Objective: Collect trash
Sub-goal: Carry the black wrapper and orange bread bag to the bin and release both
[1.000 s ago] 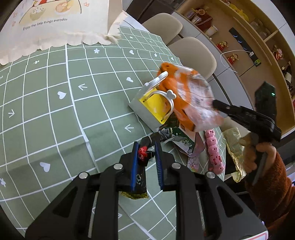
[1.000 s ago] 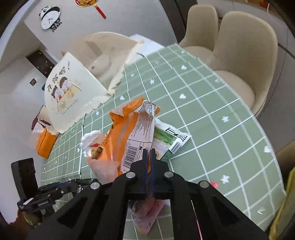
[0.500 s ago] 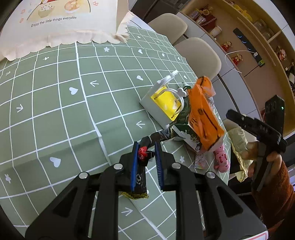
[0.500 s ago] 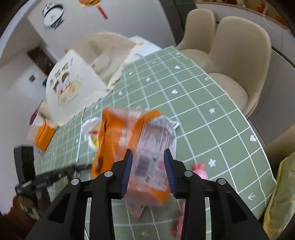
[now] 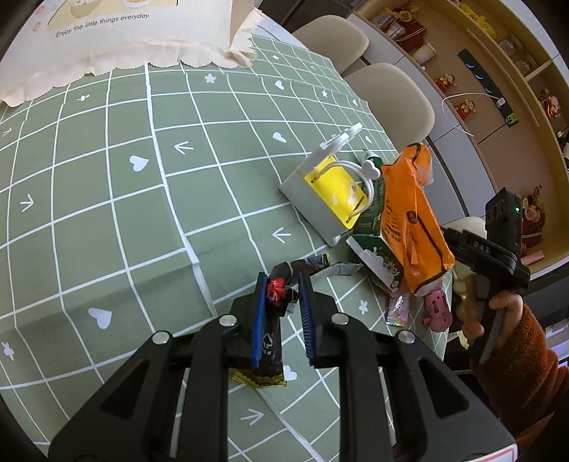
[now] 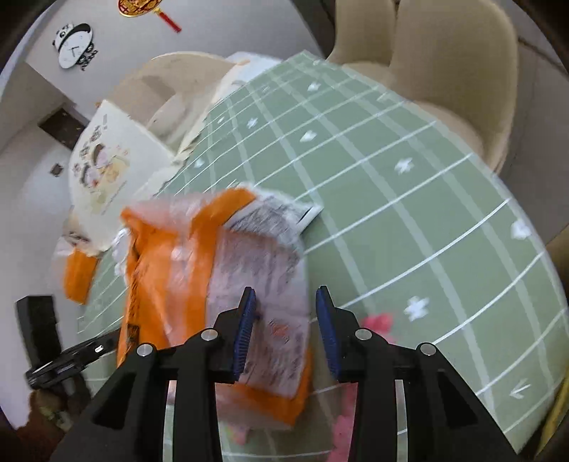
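Observation:
An orange snack bag [image 5: 409, 216] leans on a small grey desktop bin with a yellow inside [image 5: 325, 197]; it shows blurred in the right wrist view [image 6: 227, 277]. My right gripper [image 6: 286, 320] is open, the bag between and beyond its pads. It also shows in the left wrist view [image 5: 473, 248]. My left gripper [image 5: 282, 309] holds a black wrapper [image 5: 272, 341] between its blue pads, a gap on the right side. A green-and-white wrapper [image 5: 377, 248] lies under the orange bag.
A pink toy [image 5: 437, 305] and a small wrapper [image 5: 396, 309] lie near the table's right edge. A large paper bag [image 5: 124, 32] stands at the far side. Beige chairs [image 5: 391, 99] stand beyond the green checked tablecloth [image 5: 106, 199].
My right gripper has opened and let go of the orange bag, which dropped against the bin. The left gripper has hardly moved.

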### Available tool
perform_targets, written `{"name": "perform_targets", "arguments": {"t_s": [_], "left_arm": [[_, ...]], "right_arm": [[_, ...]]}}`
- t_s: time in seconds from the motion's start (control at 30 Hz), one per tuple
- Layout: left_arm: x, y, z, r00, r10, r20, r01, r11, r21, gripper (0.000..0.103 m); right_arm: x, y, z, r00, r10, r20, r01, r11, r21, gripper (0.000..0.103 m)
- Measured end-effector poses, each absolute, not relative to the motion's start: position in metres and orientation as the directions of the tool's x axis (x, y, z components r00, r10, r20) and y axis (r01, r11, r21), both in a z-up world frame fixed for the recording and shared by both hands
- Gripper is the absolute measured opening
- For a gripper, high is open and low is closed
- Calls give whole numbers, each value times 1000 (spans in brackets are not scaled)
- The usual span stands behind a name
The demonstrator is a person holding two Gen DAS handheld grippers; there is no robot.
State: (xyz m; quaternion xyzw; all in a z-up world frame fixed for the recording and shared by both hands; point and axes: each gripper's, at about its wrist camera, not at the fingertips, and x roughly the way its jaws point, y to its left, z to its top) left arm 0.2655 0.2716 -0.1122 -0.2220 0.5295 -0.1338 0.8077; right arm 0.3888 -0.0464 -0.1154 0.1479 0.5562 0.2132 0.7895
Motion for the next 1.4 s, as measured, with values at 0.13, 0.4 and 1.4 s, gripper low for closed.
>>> {"name": "perform_targets", "arguments": {"t_s": [0.13,0.4,1.4], "left_arm": [[269,268,-112,396,-453,-798,-14,867,-499,16],[264,259,-84,426,-465,-776,38,866,-498,16],[243,9,116,573,-546,-612,462,831,-309,16]], "right_arm": [[379,-29,-111,260,448,-855,-250,887,389,12],[346,-34,-43,374,479,-794,-291,874,390,4],[188,-268,157,798,210,-565,-136,976,171,4]]}}
